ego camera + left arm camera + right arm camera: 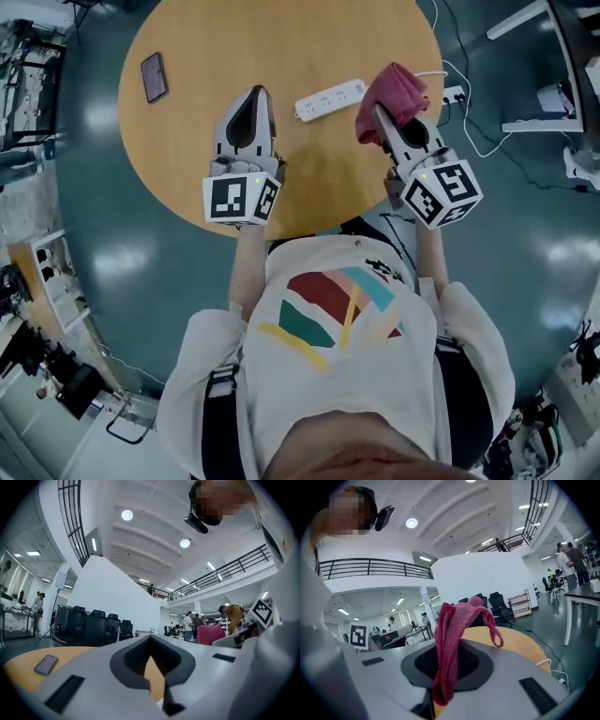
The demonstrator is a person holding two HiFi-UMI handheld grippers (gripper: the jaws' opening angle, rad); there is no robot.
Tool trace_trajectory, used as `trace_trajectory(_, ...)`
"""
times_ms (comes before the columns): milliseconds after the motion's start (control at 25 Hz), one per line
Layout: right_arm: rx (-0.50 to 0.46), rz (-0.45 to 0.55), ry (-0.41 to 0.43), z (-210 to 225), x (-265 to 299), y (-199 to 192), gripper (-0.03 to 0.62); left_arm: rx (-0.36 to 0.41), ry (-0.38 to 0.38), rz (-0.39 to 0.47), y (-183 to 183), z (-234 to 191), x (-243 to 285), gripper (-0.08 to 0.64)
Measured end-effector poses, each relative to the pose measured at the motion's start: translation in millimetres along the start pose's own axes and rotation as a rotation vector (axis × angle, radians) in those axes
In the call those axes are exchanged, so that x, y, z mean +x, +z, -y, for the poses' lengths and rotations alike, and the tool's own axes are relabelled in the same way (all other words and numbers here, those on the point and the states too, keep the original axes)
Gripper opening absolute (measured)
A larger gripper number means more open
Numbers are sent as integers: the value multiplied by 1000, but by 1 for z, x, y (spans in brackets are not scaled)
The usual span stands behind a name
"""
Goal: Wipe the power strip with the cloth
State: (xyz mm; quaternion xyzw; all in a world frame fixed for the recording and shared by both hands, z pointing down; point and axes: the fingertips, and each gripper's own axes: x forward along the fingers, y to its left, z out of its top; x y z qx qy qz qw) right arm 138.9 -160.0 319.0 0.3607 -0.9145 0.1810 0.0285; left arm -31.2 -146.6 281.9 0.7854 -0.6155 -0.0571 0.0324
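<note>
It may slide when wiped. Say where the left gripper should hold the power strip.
Probably its left end, pinched across the narrow width from above: the power strip lies flat, that end is nearest the left gripper, and the cloth is by the other end.

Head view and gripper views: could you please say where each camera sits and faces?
Head view: on the person's head, looking steeply down at the table; torso, left gripper and right gripper show.
Left gripper view: on the left gripper, looking along its shut jaws across the table; the right gripper shows.
Right gripper view: on the right gripper, along jaws shut on the cloth, angled upward.
Shared: the cloth shows in all three.
</note>
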Motion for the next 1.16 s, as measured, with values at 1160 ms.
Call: trace_trajectory(1160,-84,13,-11,-30,-4,1,38,36,-59,18,16,11,-4,43)
